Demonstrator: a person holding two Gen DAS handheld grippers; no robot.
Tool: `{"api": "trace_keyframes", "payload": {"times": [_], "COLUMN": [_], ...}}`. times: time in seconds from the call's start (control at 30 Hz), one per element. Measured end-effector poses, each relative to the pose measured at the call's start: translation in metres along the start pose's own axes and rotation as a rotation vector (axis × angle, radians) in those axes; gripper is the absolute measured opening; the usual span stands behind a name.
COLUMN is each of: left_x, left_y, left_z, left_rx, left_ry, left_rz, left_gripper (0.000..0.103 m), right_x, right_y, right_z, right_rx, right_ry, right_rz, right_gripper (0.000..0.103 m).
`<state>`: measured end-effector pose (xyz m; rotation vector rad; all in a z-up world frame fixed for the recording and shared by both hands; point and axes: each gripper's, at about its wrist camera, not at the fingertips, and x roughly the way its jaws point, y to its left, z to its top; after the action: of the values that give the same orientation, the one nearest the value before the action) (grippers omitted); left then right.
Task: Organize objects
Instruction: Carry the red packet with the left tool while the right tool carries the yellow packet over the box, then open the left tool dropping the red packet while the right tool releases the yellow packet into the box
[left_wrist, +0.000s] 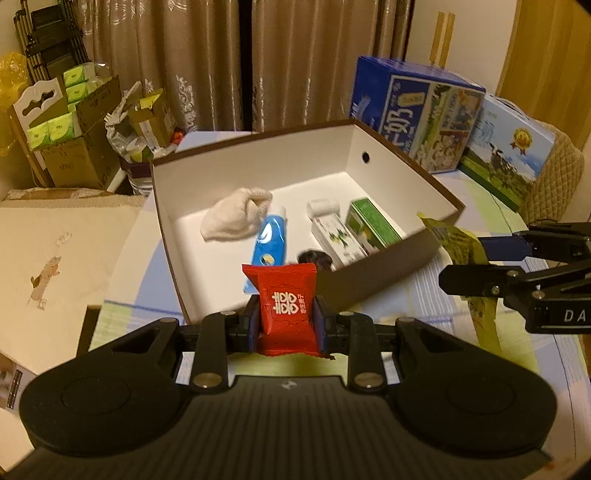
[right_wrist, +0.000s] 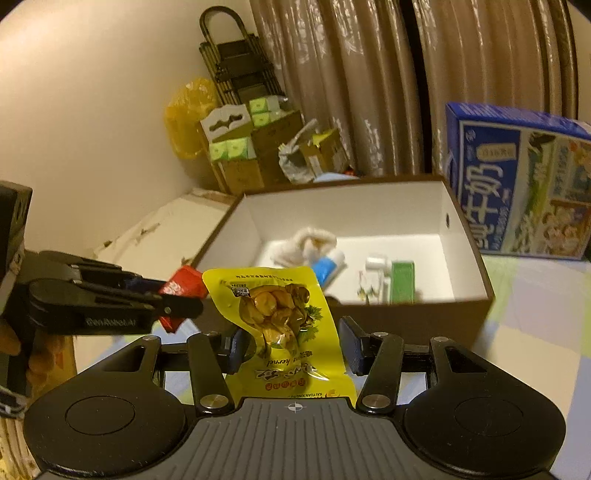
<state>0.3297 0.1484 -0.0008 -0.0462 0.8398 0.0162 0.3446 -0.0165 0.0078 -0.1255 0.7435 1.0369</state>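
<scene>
My left gripper (left_wrist: 286, 317) is shut on a red candy packet (left_wrist: 286, 295), held upright just before the near wall of a brown box (left_wrist: 369, 280) with a white inside. In the box lie a white cloth (left_wrist: 236, 218), a blue tube (left_wrist: 271, 243), a white tube (left_wrist: 332, 236), a green carton (left_wrist: 373, 221) and a small dark item (left_wrist: 314, 258). My right gripper (right_wrist: 291, 343) is shut on a yellow chestnut packet (right_wrist: 284, 314), near the box's (right_wrist: 406, 317) front wall. In the right wrist view the left gripper (right_wrist: 173, 295) and red packet (right_wrist: 183, 284) are on the left.
Two milk cartons (left_wrist: 417, 110) (left_wrist: 509, 155) stand behind the box at the right, by a quilted chair back (left_wrist: 557, 173). Cardboard boxes with green tissue packs (left_wrist: 70, 129) are stacked at the back left before curtains. A beige sheet (left_wrist: 55, 258) lies left of the table.
</scene>
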Motion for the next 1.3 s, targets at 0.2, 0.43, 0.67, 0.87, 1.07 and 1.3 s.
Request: {"api": "trace_keyframes", "payload": {"times": [0.2, 0.43, 0.67, 0.87, 1.07, 1.3], "left_x": [0.013, 0.033, 0.050, 0.064, 0.078, 0.092], "left_y": [0.010, 0.023, 0.032, 0.035, 0.039, 0.043], "left_z": [0.020, 0.038, 0.049, 0.054, 0.058, 0.060], "left_rx": [-0.003, -0.006, -0.008, -0.002, -0.006, -0.008], "left_ry": [-0.015, -0.014, -0.004, 0.008, 0.024, 0.044], "left_rz": [0.019, 0.046, 0.060, 0.061, 0.058, 0.056], "left_gripper": [0.024, 0.024, 0.024, 0.024, 0.024, 0.024], "right_x": [0.022, 0.043, 0.064, 0.079, 0.091, 0.100], "right_y": [-0.003, -0.010, -0.019, -0.027, -0.034, -0.042], "right_z": [0.027, 0.049, 0.064, 0.068, 0.069, 0.069], "right_rx": [0.012, 0.031, 0.051, 0.067, 0.090, 0.130], "right_ry": [-0.015, -0.030, -0.025, -0.010, 0.008, 0.021], "right_rz": [0.001, 0.004, -0.006, -0.017, -0.029, -0.039], "right_gripper": [0.049, 0.049, 0.049, 0.049, 0.049, 0.049]}}
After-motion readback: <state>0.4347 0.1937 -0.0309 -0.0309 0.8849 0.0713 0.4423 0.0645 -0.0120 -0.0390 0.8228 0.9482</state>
